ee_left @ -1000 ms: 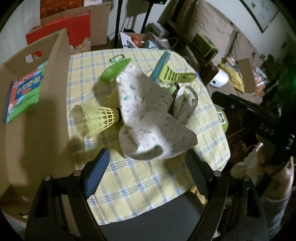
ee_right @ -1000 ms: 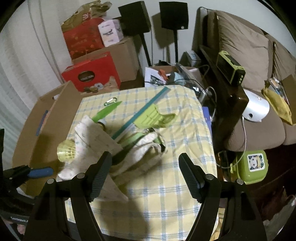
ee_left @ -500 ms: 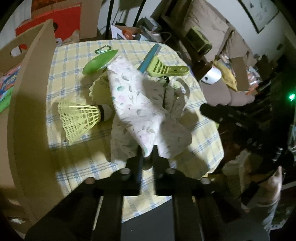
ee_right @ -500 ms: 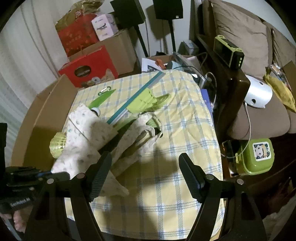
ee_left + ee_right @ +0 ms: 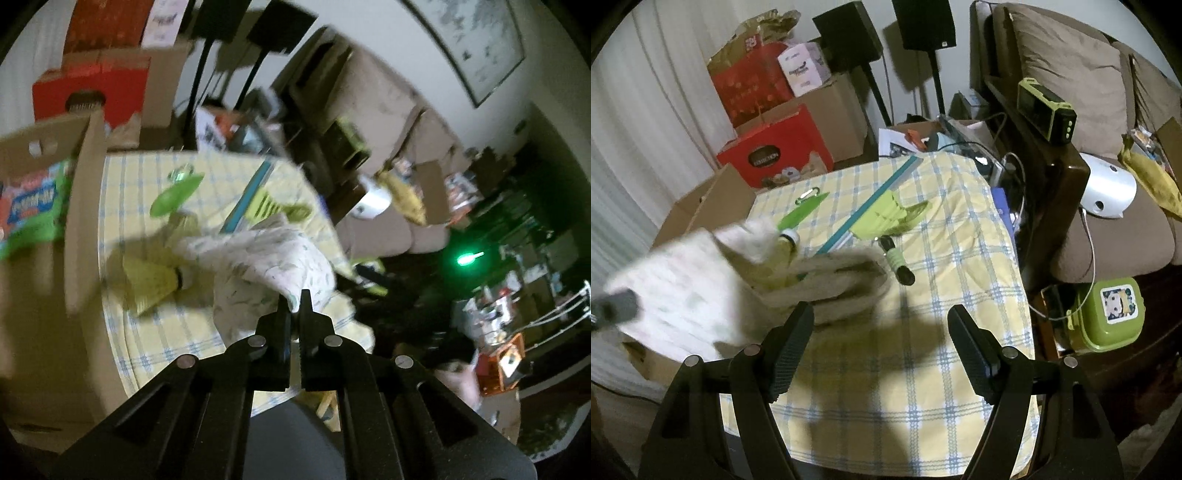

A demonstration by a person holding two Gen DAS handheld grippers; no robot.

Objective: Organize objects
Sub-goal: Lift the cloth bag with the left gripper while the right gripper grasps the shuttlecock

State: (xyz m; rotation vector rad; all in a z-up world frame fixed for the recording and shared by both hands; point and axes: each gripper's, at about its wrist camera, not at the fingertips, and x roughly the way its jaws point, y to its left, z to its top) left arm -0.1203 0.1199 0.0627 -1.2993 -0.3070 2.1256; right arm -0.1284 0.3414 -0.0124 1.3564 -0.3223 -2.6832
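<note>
Already the left gripper [image 5: 294, 300] is clamped on a corner of the floral cloth bag [image 5: 273, 258], lifting it above the checked table [image 5: 923, 369]; the right gripper [image 5: 881, 349] hangs wide open, empty. Beyond, the shuttlecock [image 5: 147, 284], green clip [image 5: 890, 214] and torch [image 5: 897, 262] lie unsorted, so most tidying remains

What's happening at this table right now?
A person is tidying a cluttered table with a claw in each hand. The left claw is shut on a corner of the floral cloth bag, pulling it up off the checked tablecloth; the picture is blurred. The right claw hangs open over the near edge, holding nothing. A yellow shuttlecock, a green spoon and a green comb lie on the table beside a cardboard box.
</note>
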